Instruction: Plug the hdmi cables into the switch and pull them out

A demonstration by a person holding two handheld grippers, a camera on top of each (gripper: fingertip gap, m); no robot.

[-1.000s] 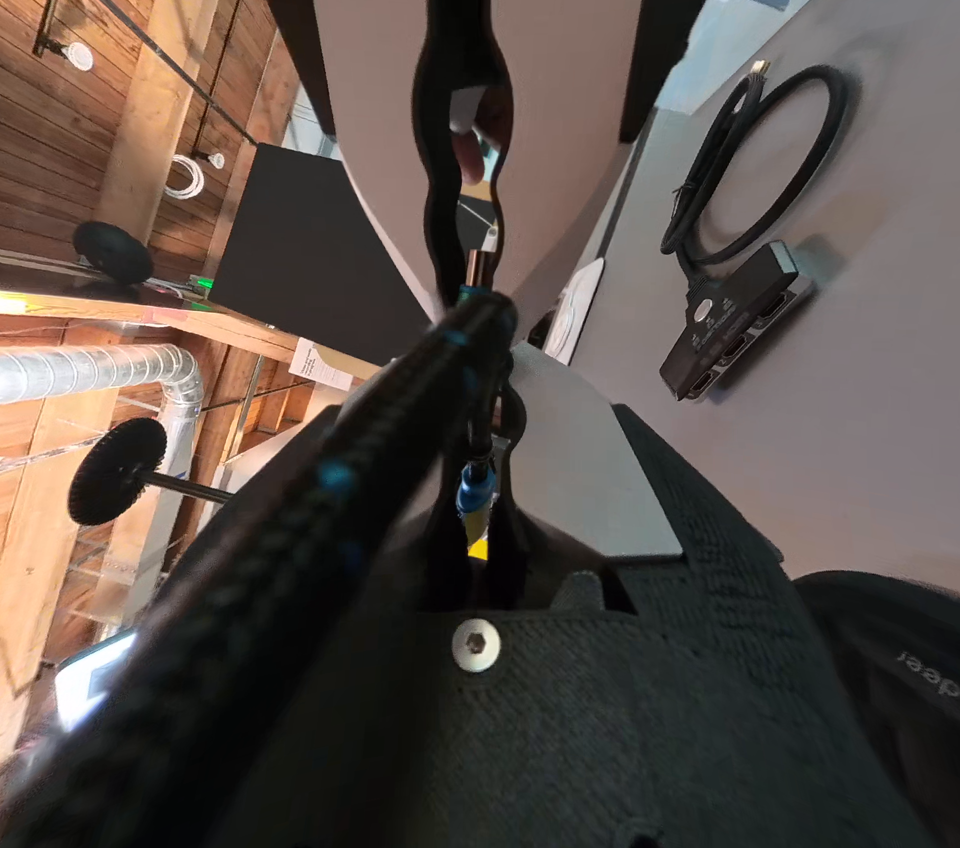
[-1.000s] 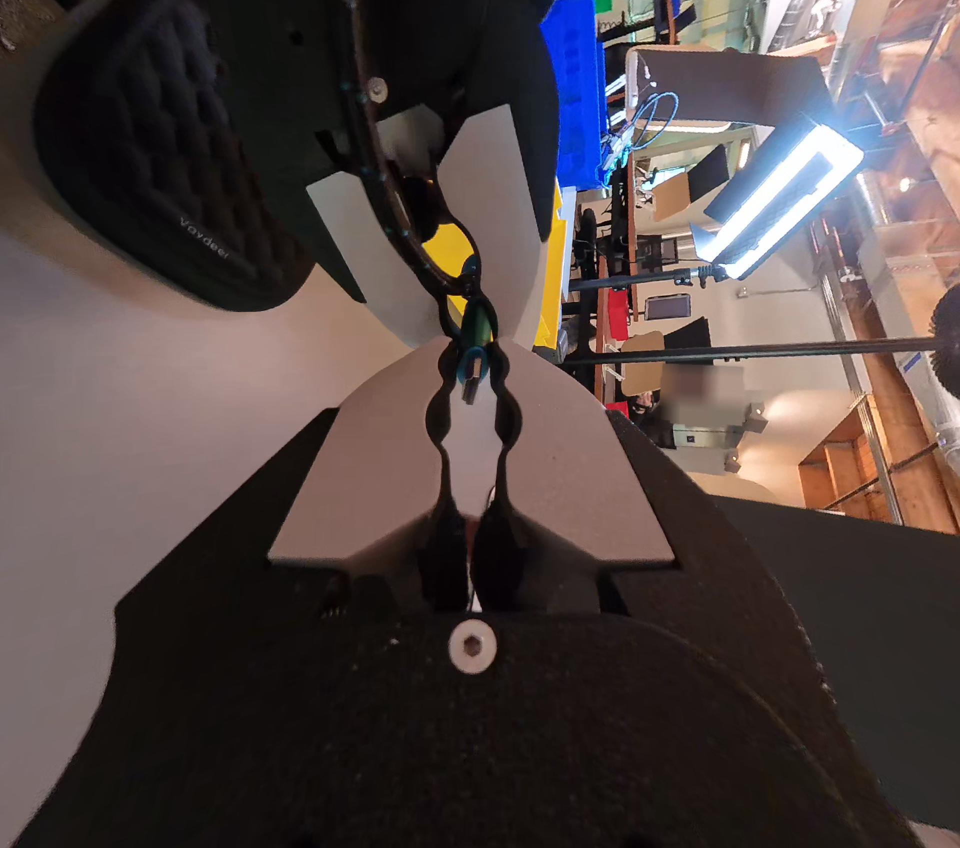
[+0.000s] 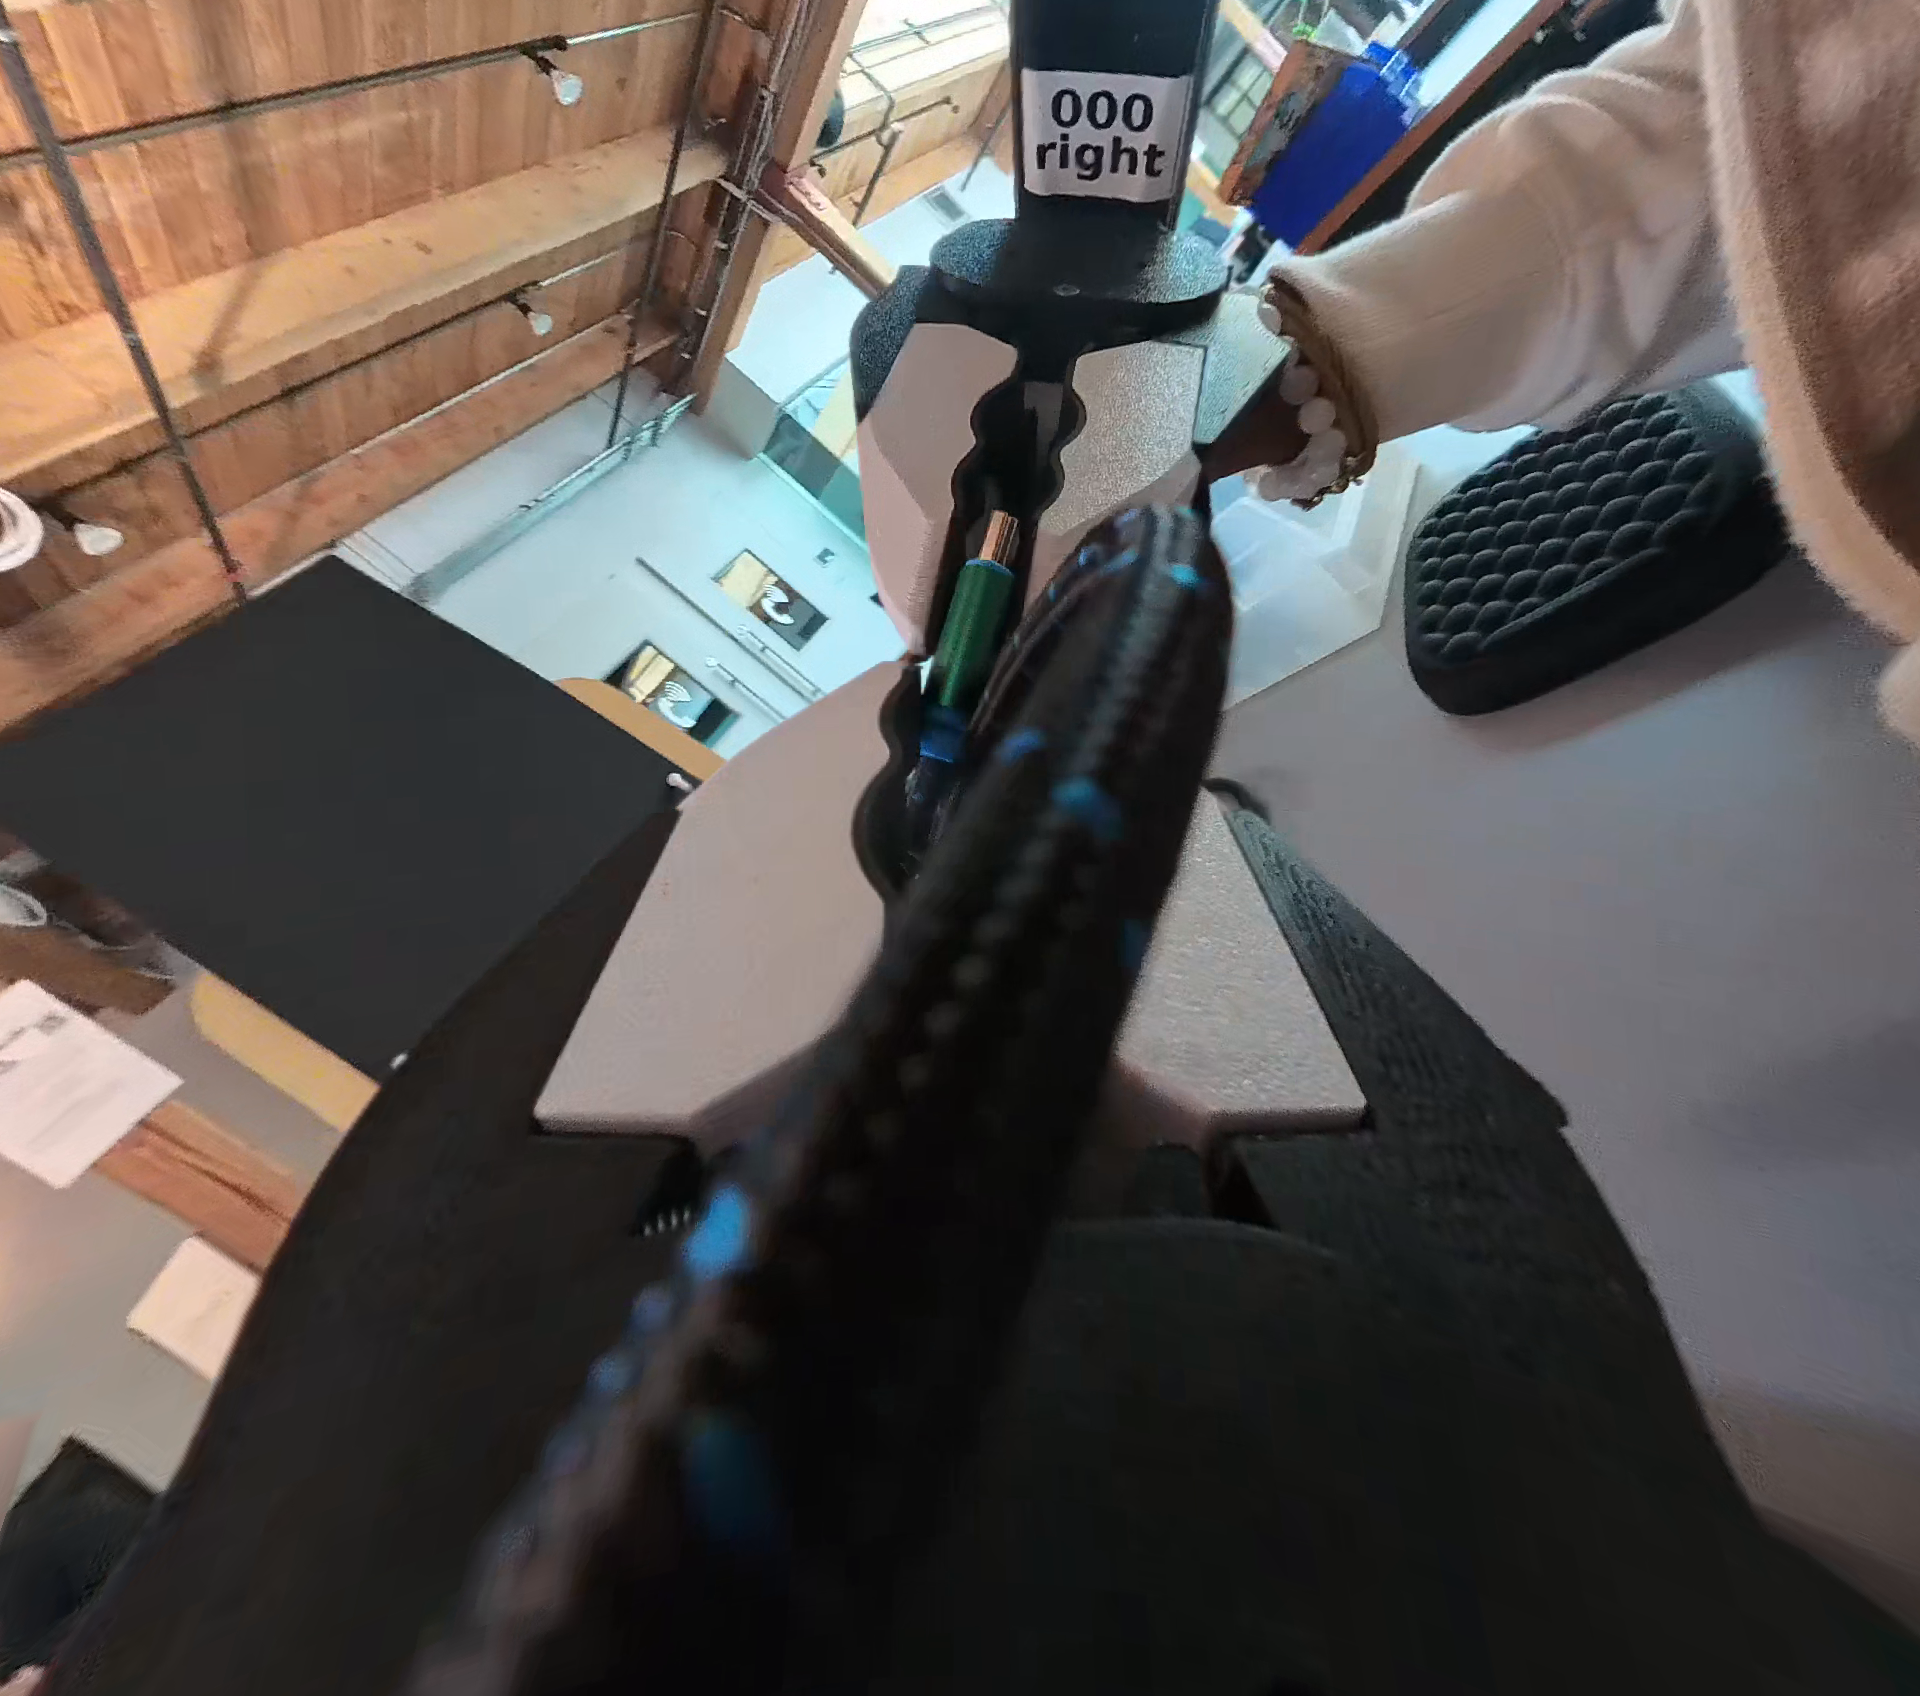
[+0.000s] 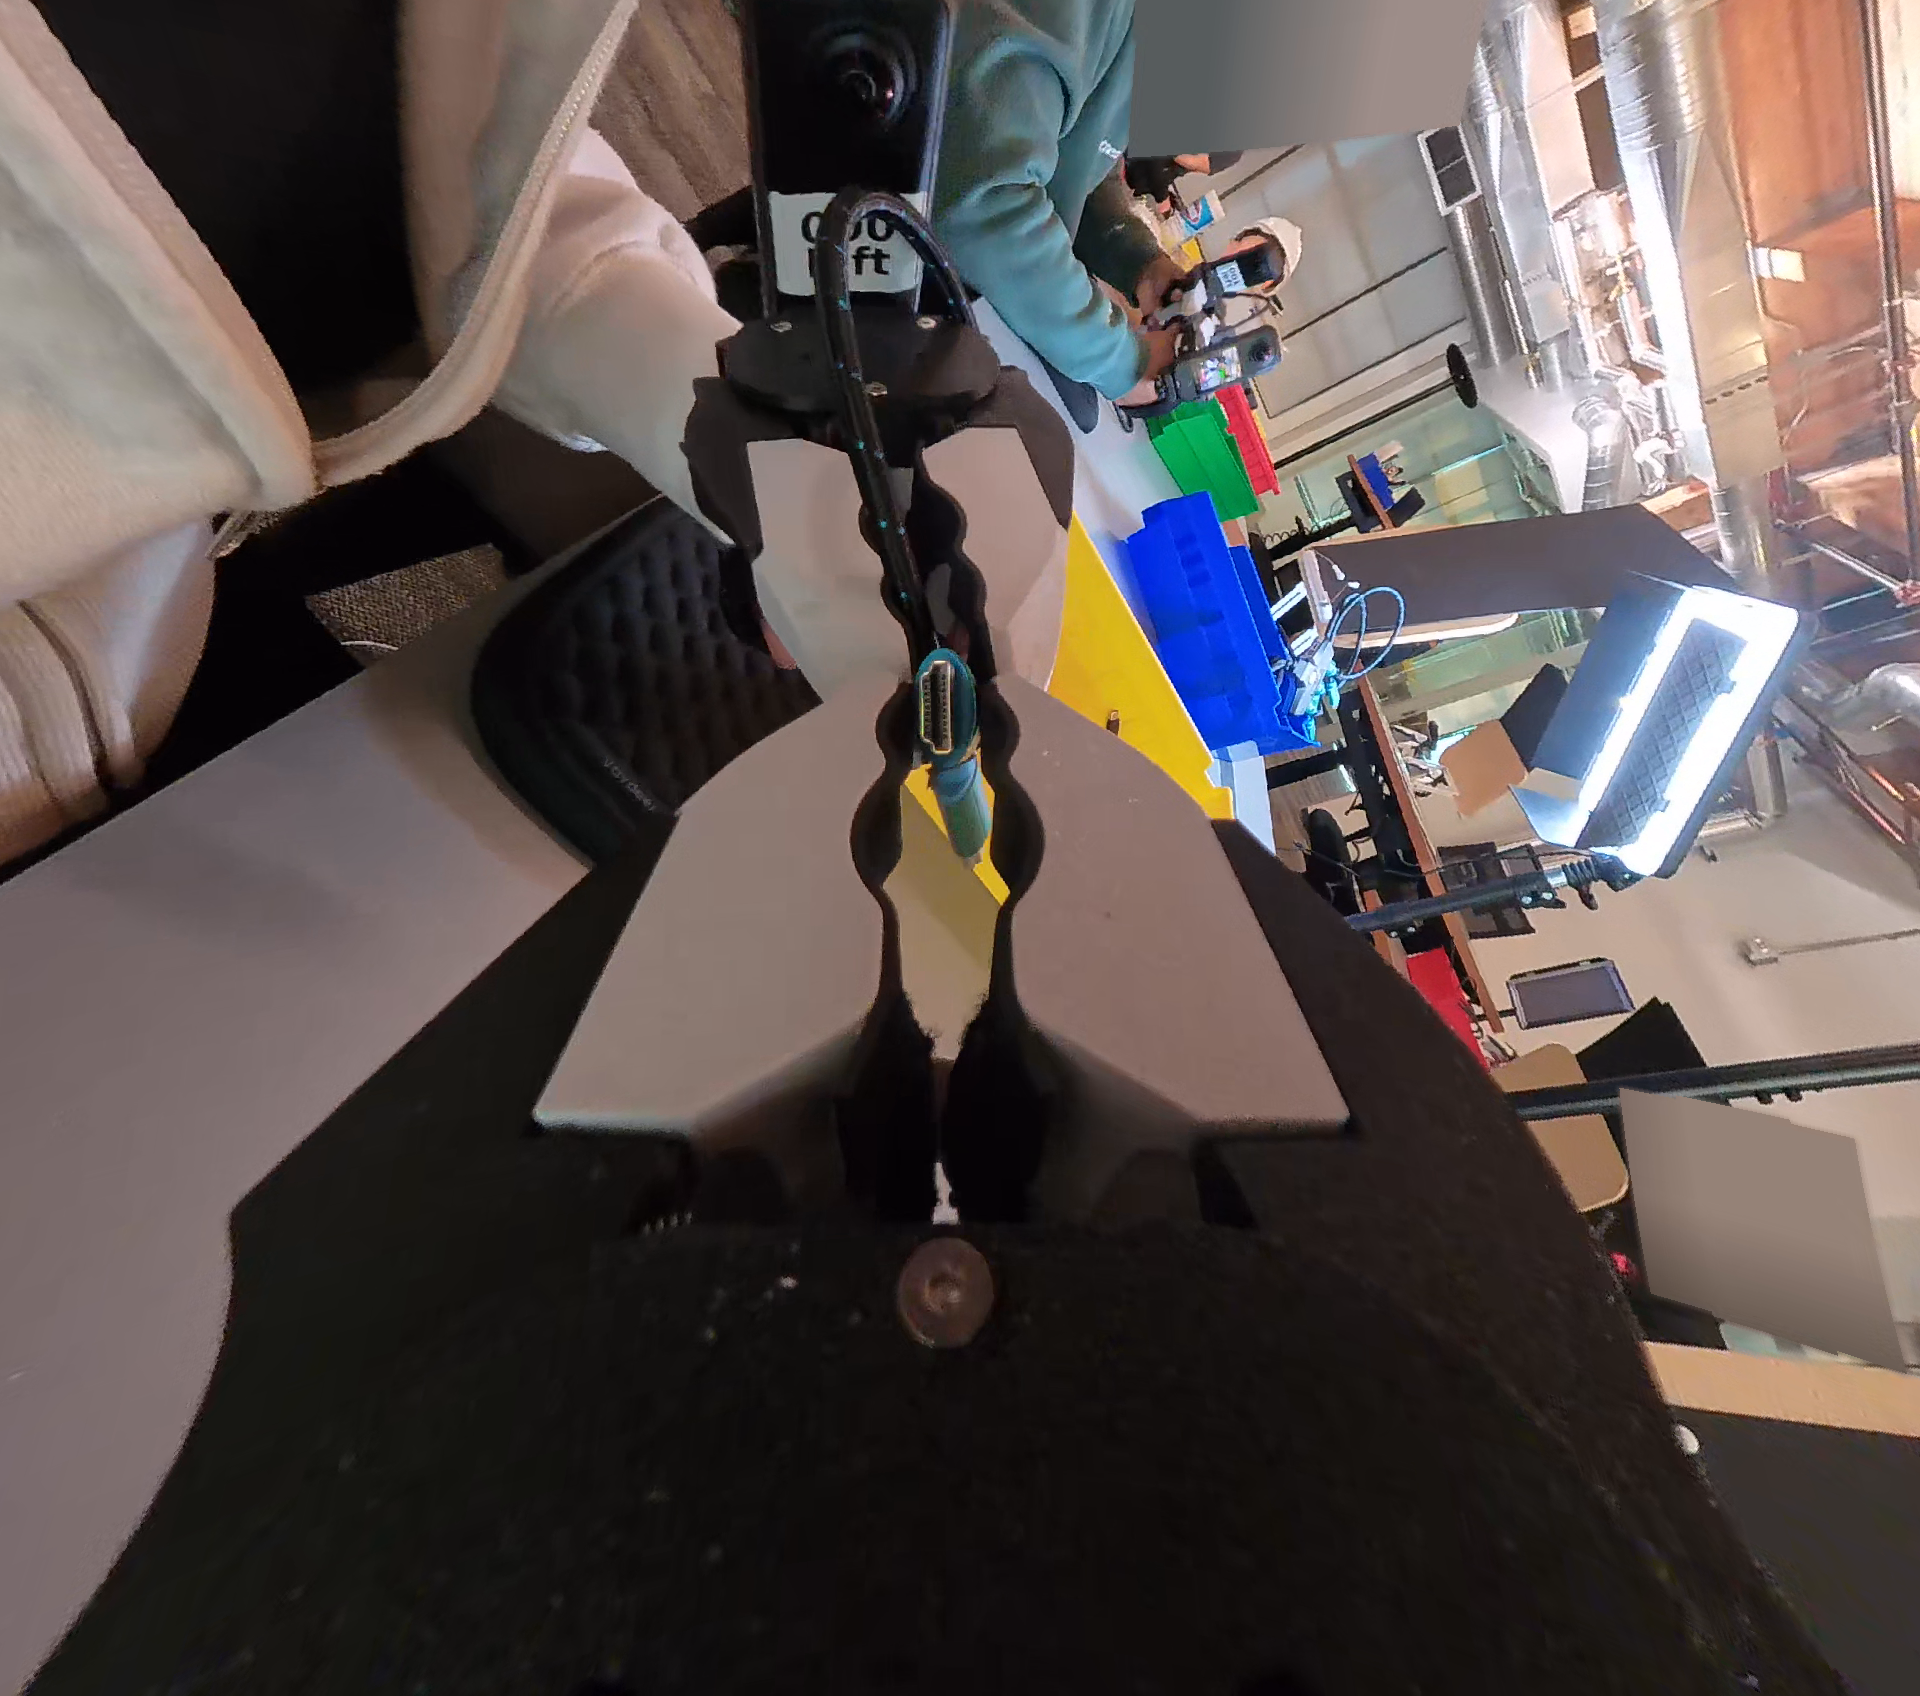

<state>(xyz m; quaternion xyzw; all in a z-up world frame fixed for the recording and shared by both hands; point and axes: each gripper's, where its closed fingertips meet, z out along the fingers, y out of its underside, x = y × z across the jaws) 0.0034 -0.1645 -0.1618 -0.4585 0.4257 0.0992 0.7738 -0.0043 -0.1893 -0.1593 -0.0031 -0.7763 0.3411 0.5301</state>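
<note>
A black braided HDMI cable (image 3: 1039, 919) with blue flecks runs over my left gripper (image 3: 925, 763), which is shut on it at the blue collar just behind the green plug (image 3: 971, 618). The plug's gold tip points into the fingers of my right gripper (image 3: 1003, 483), which faces the left one tip to tip. In the right wrist view, the plug (image 4: 945, 711) sits between the tips of my right gripper (image 4: 945, 701), whose jaws stand narrow around it. The left gripper (image 4: 904, 586) is opposite, with the cable looping up over it. The switch is out of view.
Both grippers are held above a grey table (image 3: 1558, 919). A black dimpled pad (image 3: 1579, 545) lies on it, also seen in the right wrist view (image 4: 623, 680). A person's cream sleeve (image 3: 1507, 296) is close by. Another person in green (image 4: 1039, 88) and coloured bins (image 4: 1205, 607) are farther back.
Both grippers have swung round together with the plug still between their tips. The switch and the coiled black cable have left the left wrist view.
</note>
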